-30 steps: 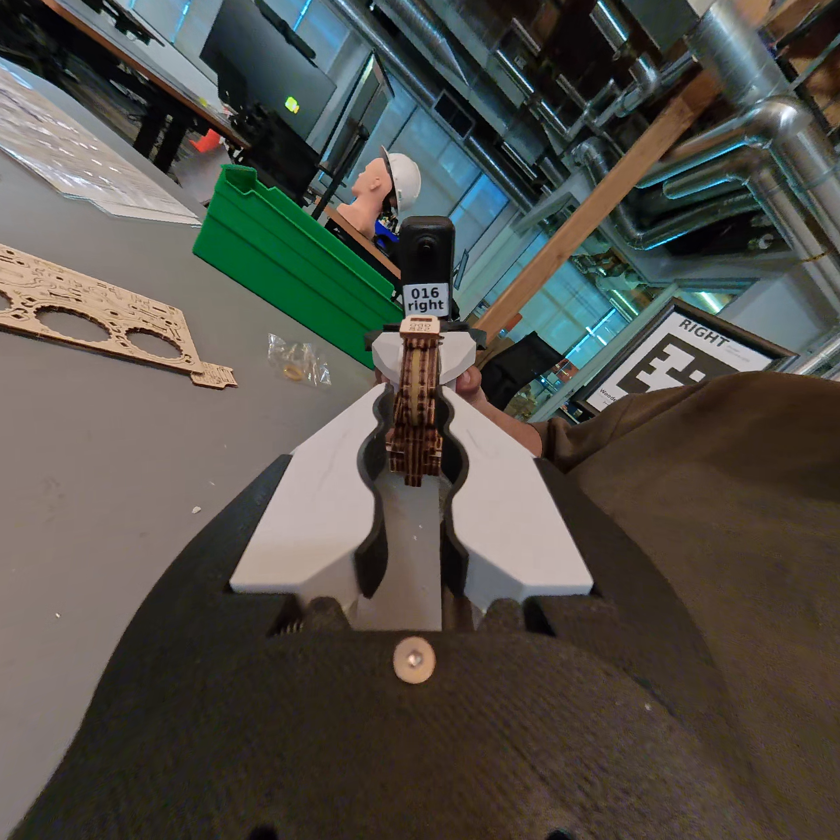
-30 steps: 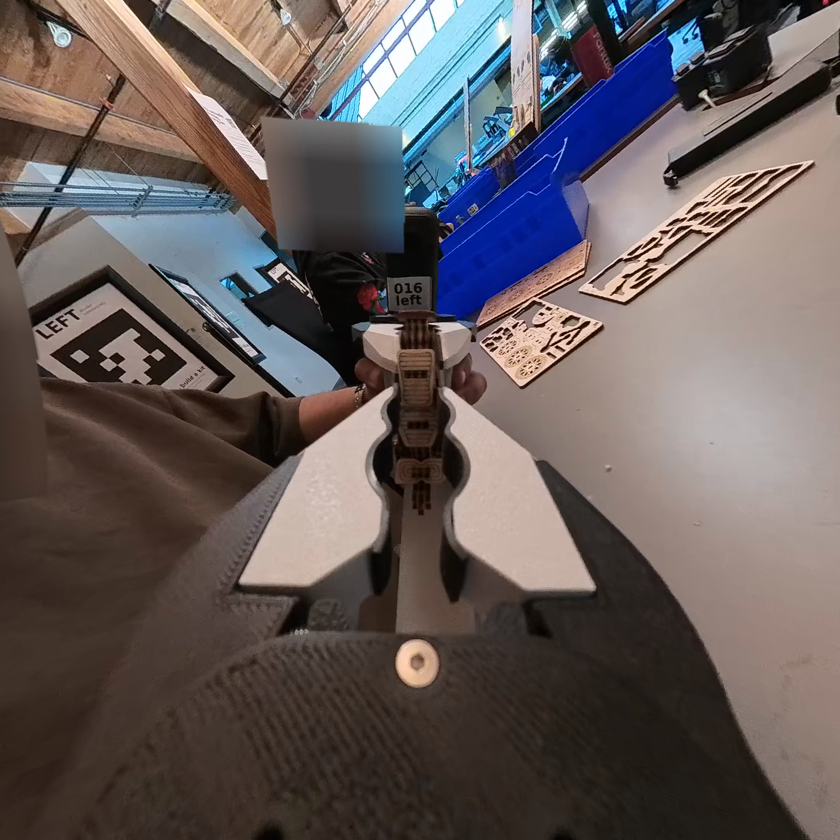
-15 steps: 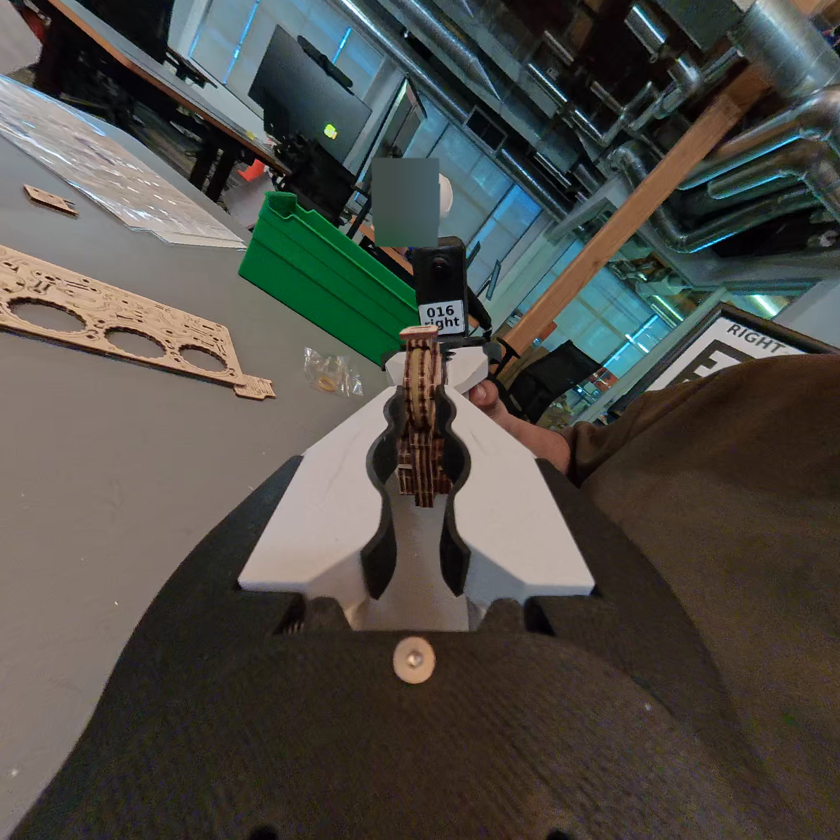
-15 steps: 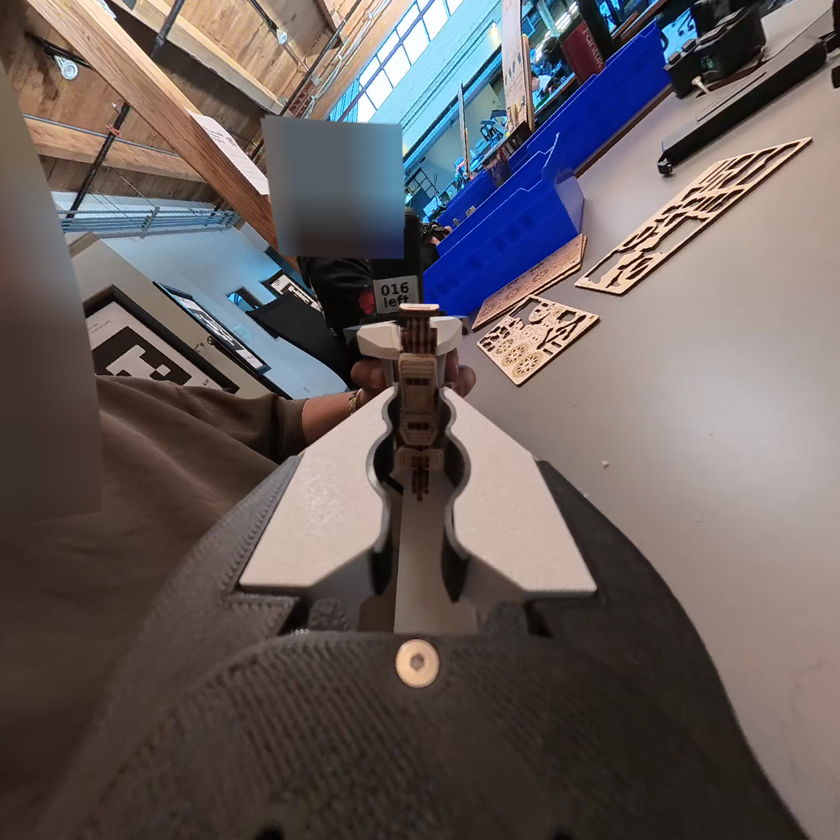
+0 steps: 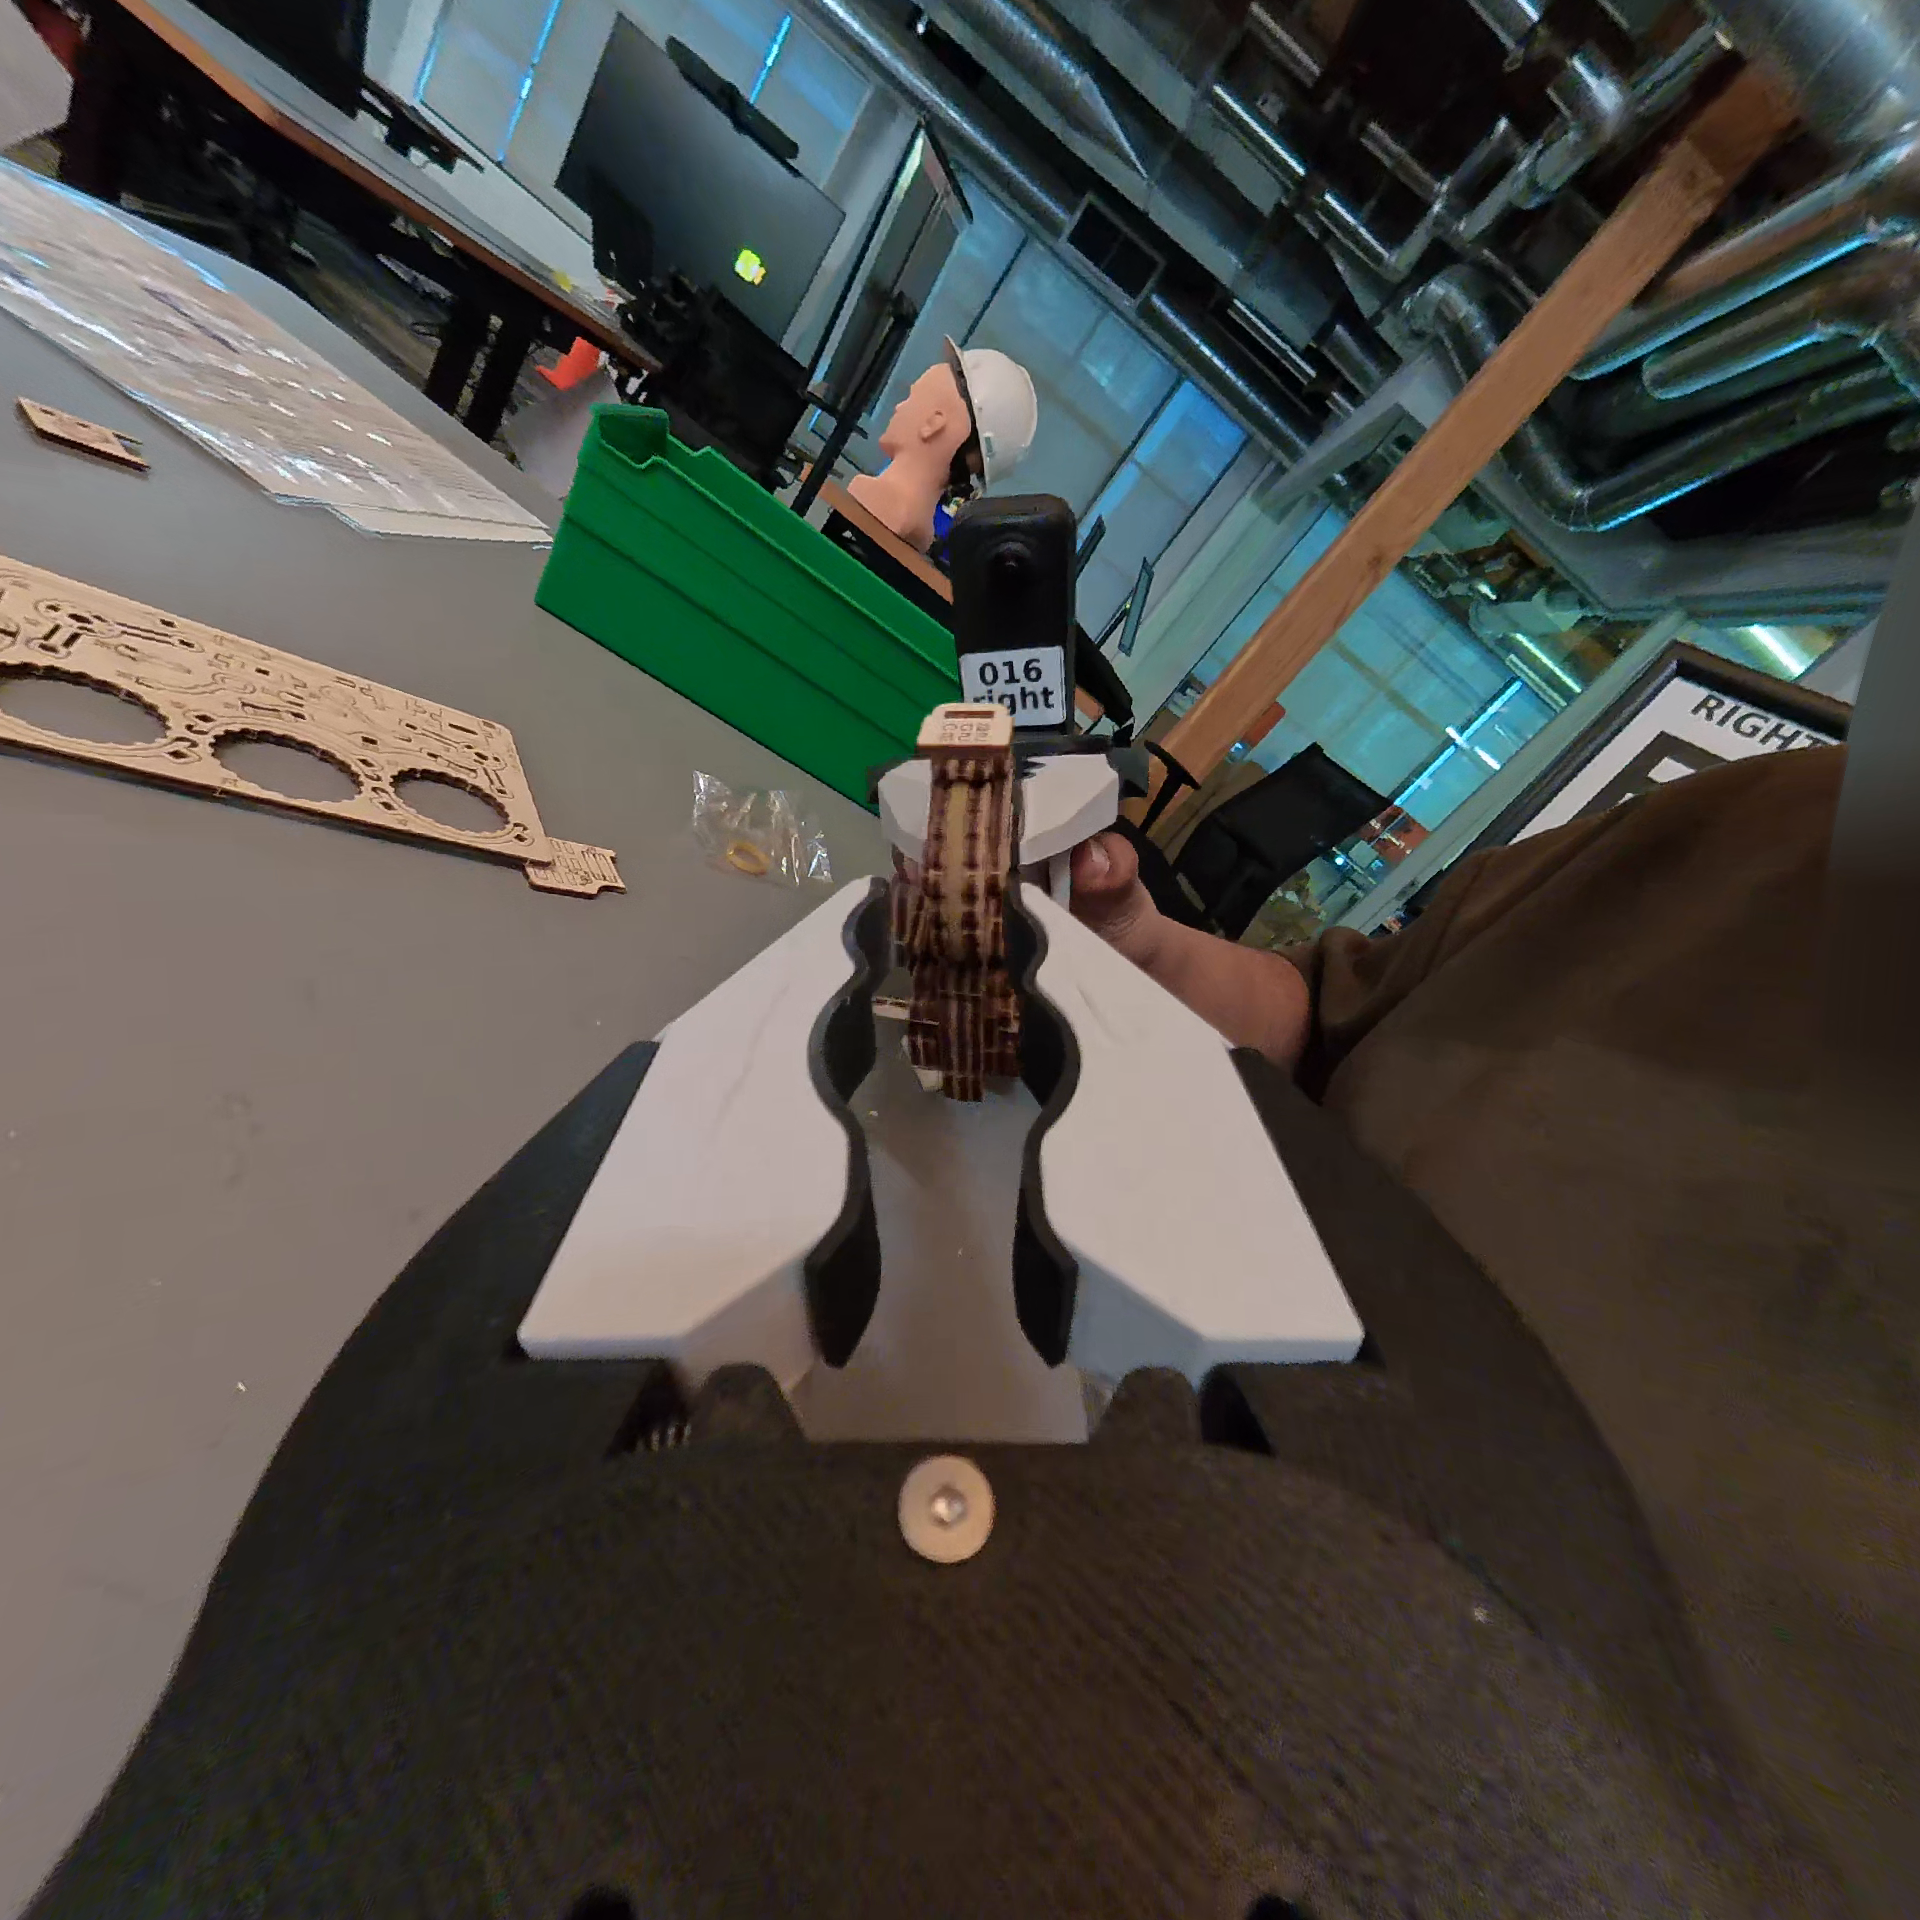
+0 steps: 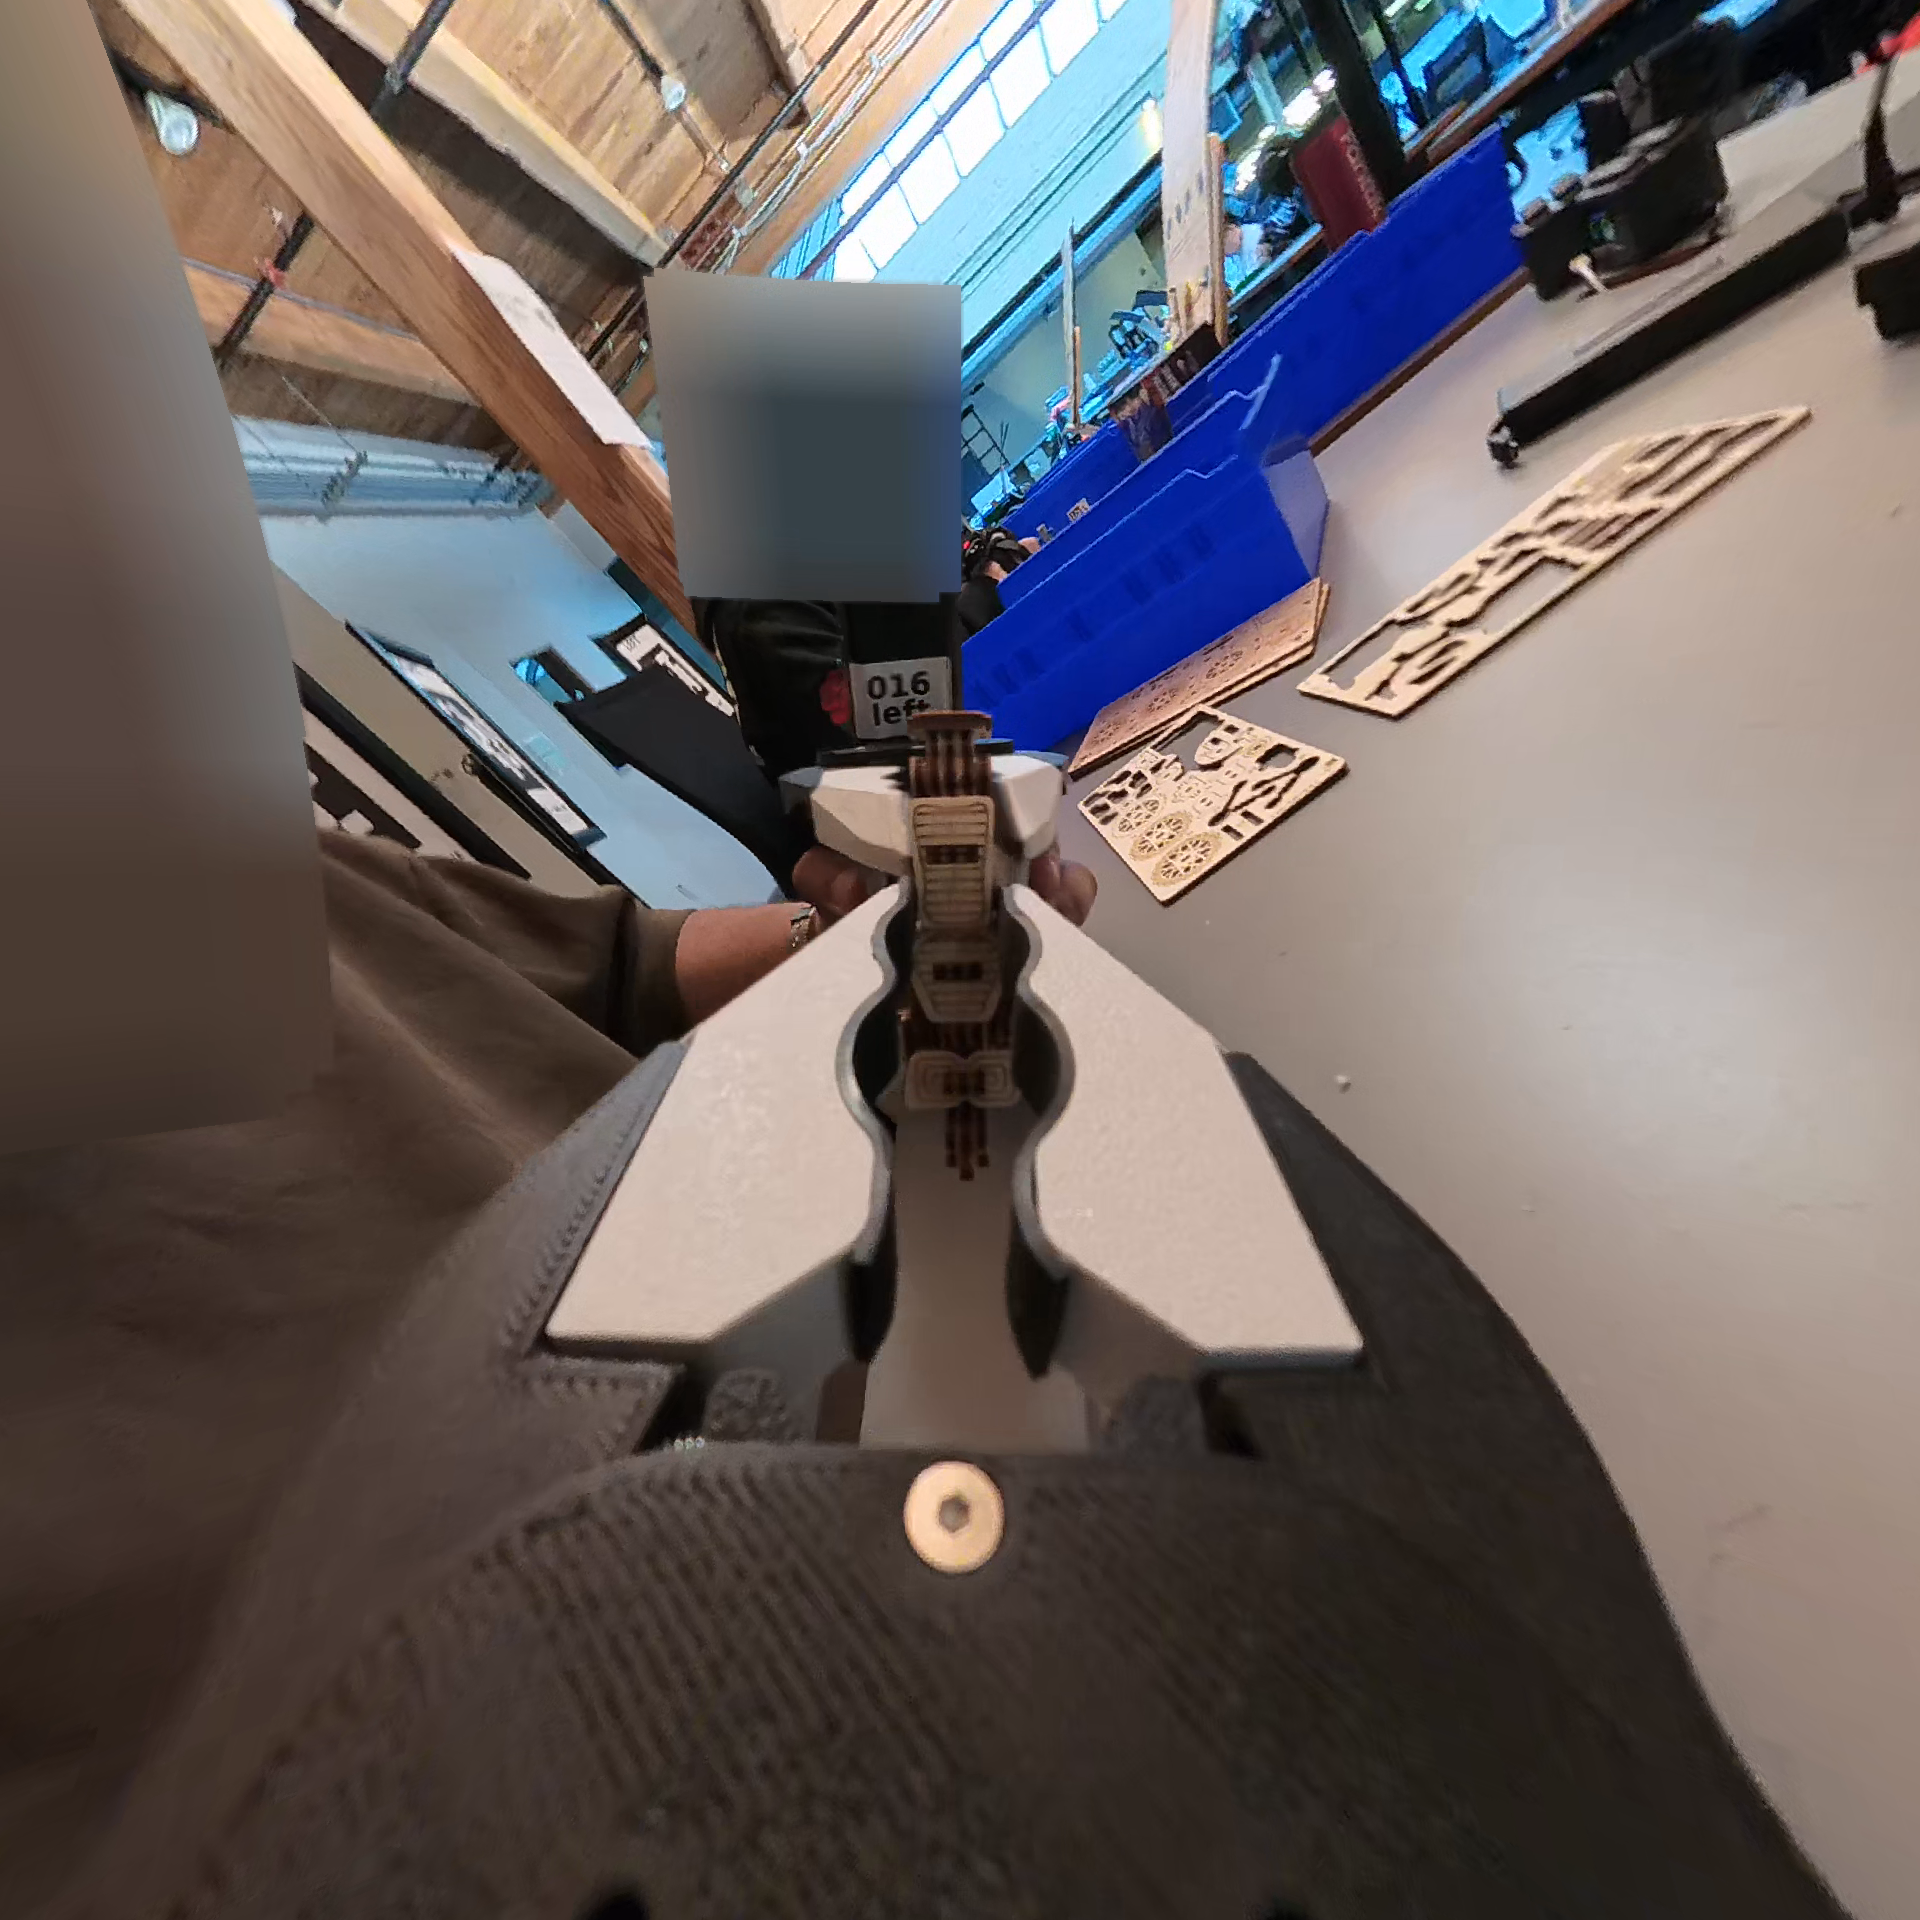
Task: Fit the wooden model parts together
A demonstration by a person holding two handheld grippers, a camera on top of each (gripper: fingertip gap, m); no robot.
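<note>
A small layered wooden model (image 5: 951, 935) is held up over the grey table (image 5: 260, 1091) between the two grippers, which face each other. In the left wrist view my left gripper (image 5: 956, 896) has its white fingers (image 5: 727, 1143) slightly parted around the model's near end, with a thin gap on the left side. The right gripper (image 5: 1000, 821) clamps the far end. In the right wrist view my right gripper (image 6: 951, 906) is shut on the model (image 6: 951, 894), and the left gripper (image 6: 935, 821) sits at its far end.
A green bin (image 5: 727, 613), a cut-out wooden sheet (image 5: 260, 727), a small plastic bag (image 5: 758, 831) and a printed sheet (image 5: 208, 364) lie to the left. Blue bins (image 6: 1164, 582), several wooden part sheets (image 6: 1210, 805) and a black bar (image 6: 1662, 332) lie to the right. Less than 4 cm separates the two grippers' tips.
My left gripper's fingers have parted a little around the model. Both grippers and the model have tilted and shifted slightly; the right gripper keeps its hold.
</note>
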